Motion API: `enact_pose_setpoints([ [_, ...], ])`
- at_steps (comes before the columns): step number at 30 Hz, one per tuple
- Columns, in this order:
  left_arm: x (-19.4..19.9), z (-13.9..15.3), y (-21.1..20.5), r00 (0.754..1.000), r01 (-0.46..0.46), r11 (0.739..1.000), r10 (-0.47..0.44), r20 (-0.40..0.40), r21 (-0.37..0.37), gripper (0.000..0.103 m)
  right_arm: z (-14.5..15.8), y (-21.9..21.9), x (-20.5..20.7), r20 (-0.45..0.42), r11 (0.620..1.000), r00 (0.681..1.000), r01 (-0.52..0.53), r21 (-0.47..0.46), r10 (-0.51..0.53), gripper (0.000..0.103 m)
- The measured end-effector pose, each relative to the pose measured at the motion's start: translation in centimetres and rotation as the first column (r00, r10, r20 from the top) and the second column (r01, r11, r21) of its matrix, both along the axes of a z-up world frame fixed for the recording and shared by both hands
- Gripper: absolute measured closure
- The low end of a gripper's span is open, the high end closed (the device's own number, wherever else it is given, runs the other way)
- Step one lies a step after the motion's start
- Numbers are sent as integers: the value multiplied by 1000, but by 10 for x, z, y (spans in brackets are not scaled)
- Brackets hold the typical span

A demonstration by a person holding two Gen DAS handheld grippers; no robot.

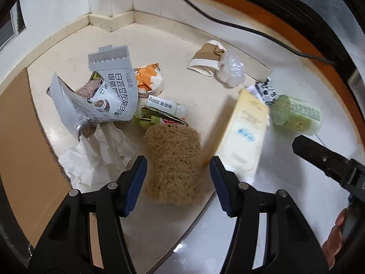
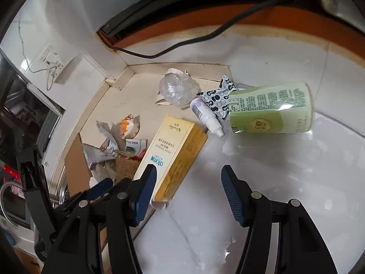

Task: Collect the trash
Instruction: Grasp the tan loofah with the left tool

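Landmark: yellow carton [image 1: 245, 132], lying flat on the worktop [image 1: 196, 34]. Left of it: torn grey pouch [image 1: 109, 91], crumpled white paper [image 1: 98, 155], brown fibre scrubber [image 1: 175, 162]. Left gripper [image 1: 178, 173] half open astride the scrubber, pads not touching. Right of carton: green cup [image 2: 271, 109] on its side. Right gripper [image 2: 188, 182] half open, empty, over the carton's near end.

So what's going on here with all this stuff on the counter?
A person is clearing trash with a two-fingered tool in each hand. The left gripper has its jaws open around a brown scrubby pad, not yet squeezing it. The right gripper hangs open and empty beside a yellow box. Nothing is picked up yet.
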State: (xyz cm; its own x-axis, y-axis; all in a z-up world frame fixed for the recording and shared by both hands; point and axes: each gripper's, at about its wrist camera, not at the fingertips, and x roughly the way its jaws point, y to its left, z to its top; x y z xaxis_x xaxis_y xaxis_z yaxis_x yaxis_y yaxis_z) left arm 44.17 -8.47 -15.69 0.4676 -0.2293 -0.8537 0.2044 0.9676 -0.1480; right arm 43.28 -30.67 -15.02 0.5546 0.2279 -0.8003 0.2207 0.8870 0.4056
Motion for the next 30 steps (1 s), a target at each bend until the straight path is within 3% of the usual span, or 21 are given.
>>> enact_pose_setpoints([
  [3, 7, -7, 4, 1000, -23, 1000, 23, -19, -13, 50, -9, 4, 12, -4, 1000, 1000, 2, 16, -2, 39],
  [5, 11, -12, 9, 999, -36, 998, 34, -36, -48, 62, -11, 7, 20, 0, 1000, 1000, 7, 21, -7, 33],
  [10, 10, -10, 16, 998, -56, 994, 54, -22, -95, 69, -18, 21, 40, -9, 1000, 1000, 20, 19, -20, 31],
  [20, -17, 14, 19, 998, -49, 991, 53, 29, -124, 72, -49, 57, 80, -125, 999, 992, 21, -30, -24, 31],
  [30, -47, 29, 31, 999, -36, 986, 42, 29, -165, 73, -46, 51, 56, -130, 1000, 991, 4, -30, -8, 43],
])
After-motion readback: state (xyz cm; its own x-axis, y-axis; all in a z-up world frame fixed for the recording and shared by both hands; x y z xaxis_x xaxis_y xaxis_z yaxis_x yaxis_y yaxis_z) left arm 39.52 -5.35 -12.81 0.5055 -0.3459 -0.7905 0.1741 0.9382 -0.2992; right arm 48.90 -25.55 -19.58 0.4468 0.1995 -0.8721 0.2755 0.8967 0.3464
